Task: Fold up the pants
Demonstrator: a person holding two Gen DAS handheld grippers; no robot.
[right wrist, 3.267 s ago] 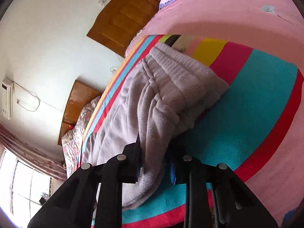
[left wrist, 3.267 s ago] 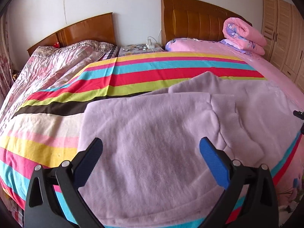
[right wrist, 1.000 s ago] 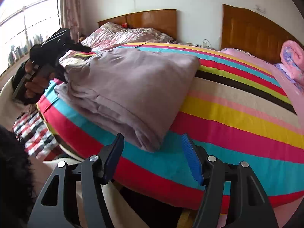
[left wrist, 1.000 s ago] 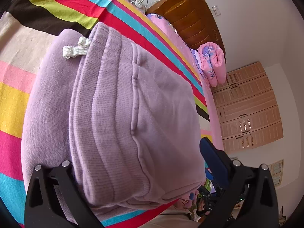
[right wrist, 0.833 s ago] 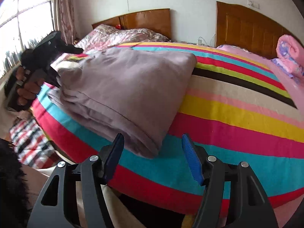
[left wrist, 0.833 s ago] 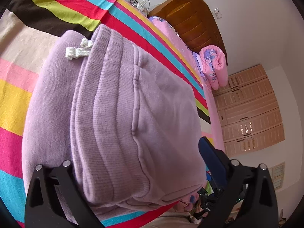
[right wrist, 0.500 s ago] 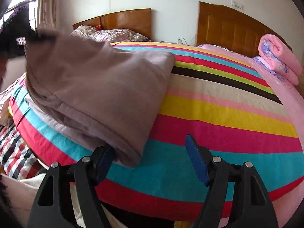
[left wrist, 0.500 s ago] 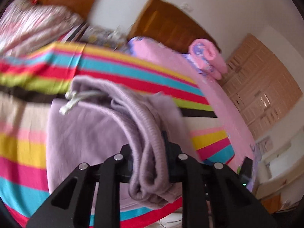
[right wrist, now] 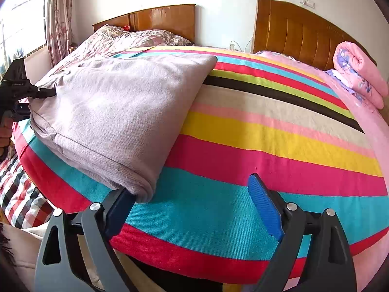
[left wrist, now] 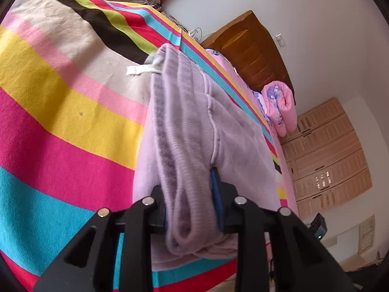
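The lilac knit pants (left wrist: 194,131) lie folded on the striped bedspread (left wrist: 60,112), with a white drawstring (left wrist: 143,69) poking out at the waistband. My left gripper (left wrist: 190,202) is shut on the ribbed waistband edge of the folded stack. In the right wrist view the pants (right wrist: 121,107) form a thick folded bundle at the left of the bed, and the left gripper (right wrist: 42,92) grips its far left end. My right gripper (right wrist: 192,204) is open and empty, its left finger just under the bundle's near corner.
Two wooden headboards (right wrist: 301,31) stand against the far wall. A rolled pink quilt (right wrist: 359,77) lies at the right, a patterned quilt (right wrist: 116,39) at the back left. A wardrobe (left wrist: 325,163) stands beyond the bed. A checked cloth (right wrist: 22,194) hangs below the bed's near edge.
My left gripper, open around the folded pants a second ago, has closed on the waistband edge. My right gripper stays open and has come closer to the bundle's near corner.
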